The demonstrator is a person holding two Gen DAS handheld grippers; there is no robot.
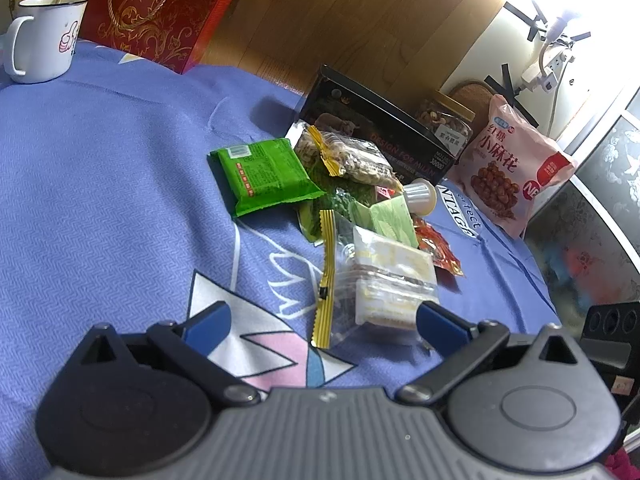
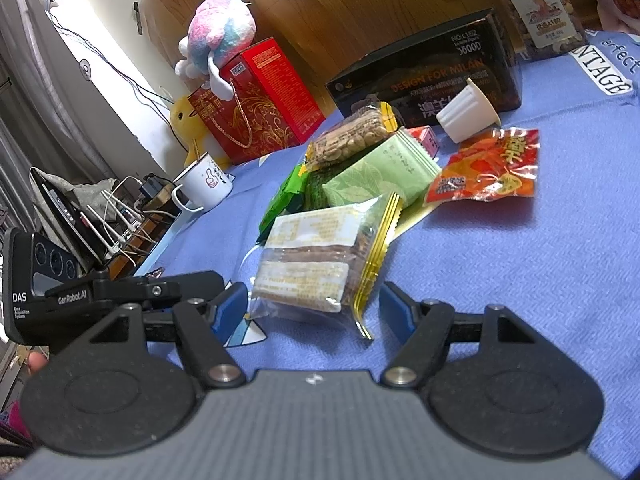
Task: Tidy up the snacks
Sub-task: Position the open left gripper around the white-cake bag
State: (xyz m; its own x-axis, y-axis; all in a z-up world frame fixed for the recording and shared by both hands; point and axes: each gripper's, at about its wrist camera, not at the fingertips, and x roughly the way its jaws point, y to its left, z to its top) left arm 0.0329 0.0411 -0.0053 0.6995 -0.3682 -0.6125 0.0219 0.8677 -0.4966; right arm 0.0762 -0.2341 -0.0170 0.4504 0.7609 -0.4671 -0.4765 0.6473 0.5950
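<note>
A pile of snacks lies on the blue cloth [image 1: 100, 184]. Nearest is a clear cracker pack with gold crimped ends [image 1: 384, 280] [image 2: 320, 264]. Behind it lie a bright green pack [image 1: 264, 172], a pale green leaf-print pack [image 2: 380, 172], a peanut bar pack [image 1: 352, 156] [image 2: 352, 136], a red-orange pack [image 2: 488, 172] [image 1: 436, 248] and a white jelly cup [image 2: 468, 110] [image 1: 420, 196]. My left gripper [image 1: 320, 320] is open just short of the cracker pack. My right gripper [image 2: 312, 308] is open with the cracker pack's near end between its fingers, untouched.
A black box [image 1: 380, 136] [image 2: 432, 76], a nut jar [image 1: 448, 120] [image 2: 536, 12] and a pink twist-snack bag [image 1: 512, 168] stand behind the pile. A white enamel mug [image 1: 44, 36] [image 2: 204, 184] and red gift bag [image 1: 160, 12] [image 2: 248, 108] stand at the far side. The table edge drops off beside the mug.
</note>
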